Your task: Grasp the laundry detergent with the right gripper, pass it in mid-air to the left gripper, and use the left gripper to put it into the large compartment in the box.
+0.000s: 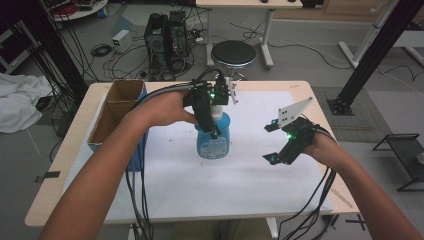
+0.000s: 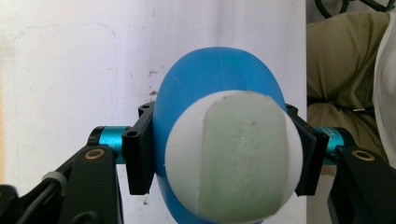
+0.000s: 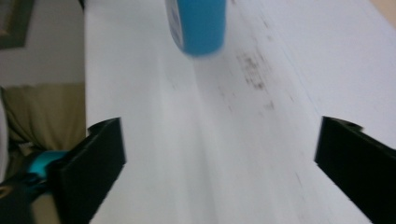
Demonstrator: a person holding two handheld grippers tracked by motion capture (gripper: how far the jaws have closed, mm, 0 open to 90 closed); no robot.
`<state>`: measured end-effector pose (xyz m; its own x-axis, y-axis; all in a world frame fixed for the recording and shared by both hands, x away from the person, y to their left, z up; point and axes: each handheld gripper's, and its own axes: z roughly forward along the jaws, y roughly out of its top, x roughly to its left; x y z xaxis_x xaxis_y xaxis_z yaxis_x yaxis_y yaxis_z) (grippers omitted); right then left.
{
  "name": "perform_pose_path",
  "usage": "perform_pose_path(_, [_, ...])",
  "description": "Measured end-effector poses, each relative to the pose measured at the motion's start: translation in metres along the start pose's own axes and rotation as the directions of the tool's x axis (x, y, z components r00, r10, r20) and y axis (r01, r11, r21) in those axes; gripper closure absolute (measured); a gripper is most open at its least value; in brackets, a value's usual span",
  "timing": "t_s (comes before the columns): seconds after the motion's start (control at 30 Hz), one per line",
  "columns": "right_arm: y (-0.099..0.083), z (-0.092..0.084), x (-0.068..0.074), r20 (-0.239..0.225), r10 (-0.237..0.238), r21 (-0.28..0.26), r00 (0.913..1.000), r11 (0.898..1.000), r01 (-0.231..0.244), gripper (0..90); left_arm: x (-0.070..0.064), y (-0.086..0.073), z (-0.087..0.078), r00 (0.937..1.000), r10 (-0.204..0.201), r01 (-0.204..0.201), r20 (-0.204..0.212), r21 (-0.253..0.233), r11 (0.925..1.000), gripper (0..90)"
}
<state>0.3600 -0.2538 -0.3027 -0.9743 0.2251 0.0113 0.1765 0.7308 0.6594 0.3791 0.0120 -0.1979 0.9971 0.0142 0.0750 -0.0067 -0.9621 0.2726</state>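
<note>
A blue bottle (image 1: 213,140) with a white cap (image 1: 217,111) stands upright over the white sheet at the table's middle. My left gripper (image 1: 215,116) reaches in from above and behind and is shut on its upper part. In the left gripper view the black pads (image 2: 140,154) press both sides of the blue bottle (image 2: 210,79) just under the cap (image 2: 233,158). My right gripper (image 1: 271,142) hovers to the right of the bottle, apart from it, jaws wide open. Nothing lies between the jaws of my right gripper (image 3: 223,149), and the bottle (image 3: 198,23) sits farther ahead, blurred.
An open cardboard box (image 1: 117,107) stands along the table's left edge. A white sheet (image 1: 240,175) covers most of the wooden tabletop (image 1: 55,190). Beyond the far edge are a black stool (image 1: 233,52) and a computer tower (image 1: 167,35). Cables trail off the front edge.
</note>
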Motion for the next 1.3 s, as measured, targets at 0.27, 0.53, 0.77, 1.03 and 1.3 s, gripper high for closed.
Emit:
perform_pose_path(0.27, [-0.014,-0.02,-0.002,0.07,-0.004,0.16,0.9975,0.987,-0.007,0.7,0.01,-0.016,-0.015,0.9996,-0.002,0.002,-0.027,0.003,1.0,37.9])
perform_pose_path(0.53, [-0.027,-0.036,-0.007,0.085,0.006,0.263,0.9964,0.964,-0.028,0.7,0.021,-0.037,-0.052,0.9963,-0.055,0.056,-0.065,0.002,0.9984,38.0])
perform_pose_path(0.77, [-0.033,-0.046,-0.008,0.11,0.015,0.25,0.9938,0.967,-0.043,0.8,0.025,-0.063,-0.09,0.9747,-0.186,0.183,-0.124,-0.033,0.9825,38.0])
perform_pose_path(1.03, [-0.038,-0.055,-0.013,0.124,0.016,0.251,0.9921,0.967,-0.047,0.8,0.02,-0.104,-0.132,0.9282,-0.325,0.32,-0.181,-0.056,0.9456,38.0])
perform_pose_path(1.3, [-0.035,-0.056,-0.014,0.13,-0.004,0.249,0.9916,0.968,-0.029,0.8,0.013,-0.141,-0.161,0.8526,-0.479,0.473,-0.209,-0.08,0.8773,38.0])
